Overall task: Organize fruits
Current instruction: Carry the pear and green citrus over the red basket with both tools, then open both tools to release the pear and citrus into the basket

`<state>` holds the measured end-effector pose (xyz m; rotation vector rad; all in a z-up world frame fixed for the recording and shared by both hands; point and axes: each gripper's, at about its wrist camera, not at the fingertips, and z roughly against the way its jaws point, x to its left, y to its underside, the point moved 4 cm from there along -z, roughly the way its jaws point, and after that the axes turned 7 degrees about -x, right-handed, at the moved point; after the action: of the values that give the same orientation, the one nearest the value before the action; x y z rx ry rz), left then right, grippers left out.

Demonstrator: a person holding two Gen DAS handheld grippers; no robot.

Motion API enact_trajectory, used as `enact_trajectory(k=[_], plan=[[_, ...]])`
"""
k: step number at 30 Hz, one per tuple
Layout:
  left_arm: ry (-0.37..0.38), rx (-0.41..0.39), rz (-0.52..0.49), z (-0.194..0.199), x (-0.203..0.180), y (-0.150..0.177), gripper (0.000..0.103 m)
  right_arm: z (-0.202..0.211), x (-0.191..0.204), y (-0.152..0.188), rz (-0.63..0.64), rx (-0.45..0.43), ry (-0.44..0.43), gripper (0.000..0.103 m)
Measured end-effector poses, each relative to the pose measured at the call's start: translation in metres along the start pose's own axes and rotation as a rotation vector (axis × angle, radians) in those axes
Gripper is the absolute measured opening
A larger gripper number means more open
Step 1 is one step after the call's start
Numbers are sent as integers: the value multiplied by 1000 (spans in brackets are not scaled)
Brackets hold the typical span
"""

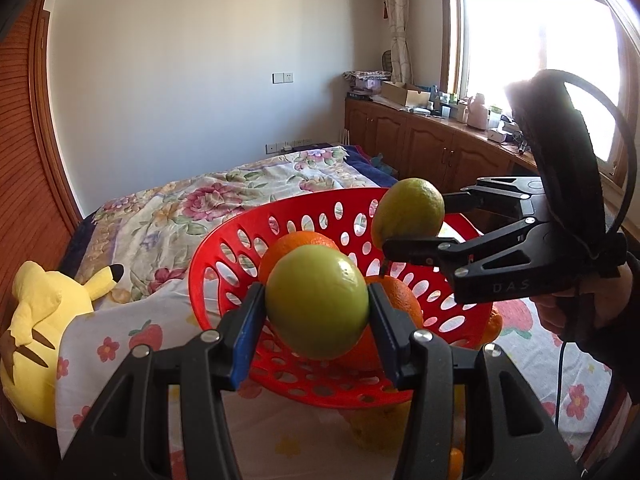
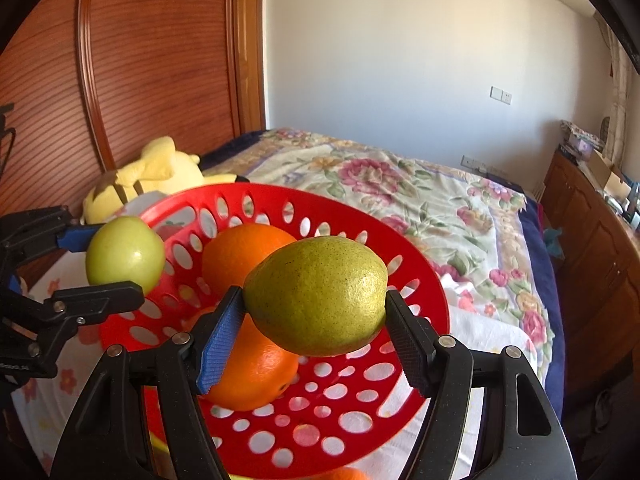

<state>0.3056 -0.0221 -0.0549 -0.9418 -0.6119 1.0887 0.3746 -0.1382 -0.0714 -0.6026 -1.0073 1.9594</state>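
Observation:
A red perforated basket (image 1: 224,256) (image 2: 424,304) stands on the bed and holds two oranges (image 1: 298,242) (image 2: 240,256). My left gripper (image 1: 316,316) is shut on a green apple (image 1: 317,303) and holds it above the basket's near rim; the apple also shows at the left in the right wrist view (image 2: 125,255). My right gripper (image 2: 314,328) is shut on a yellow-green pear (image 2: 318,294) above the basket; the pear shows in the left wrist view (image 1: 408,212) over the basket's right side. More fruit (image 1: 380,428) lies below the basket, partly hidden.
A yellow plush toy (image 1: 36,320) (image 2: 148,176) lies left of the basket by the wooden headboard. The bed has a floral cover (image 2: 400,192) and a strawberry-print cloth (image 1: 120,344). Wooden cabinets (image 1: 432,148) with clutter stand along the window wall.

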Motion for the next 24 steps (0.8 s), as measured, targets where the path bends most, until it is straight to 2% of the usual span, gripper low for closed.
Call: enact_trajectory(k=[12, 24], plan=[[5, 18, 4, -11, 2, 5, 50, -13, -1, 2, 13, 44, 20, 73], [3, 32, 4, -14, -1, 9, 50, -2, -1, 2, -7, 6, 22, 74]])
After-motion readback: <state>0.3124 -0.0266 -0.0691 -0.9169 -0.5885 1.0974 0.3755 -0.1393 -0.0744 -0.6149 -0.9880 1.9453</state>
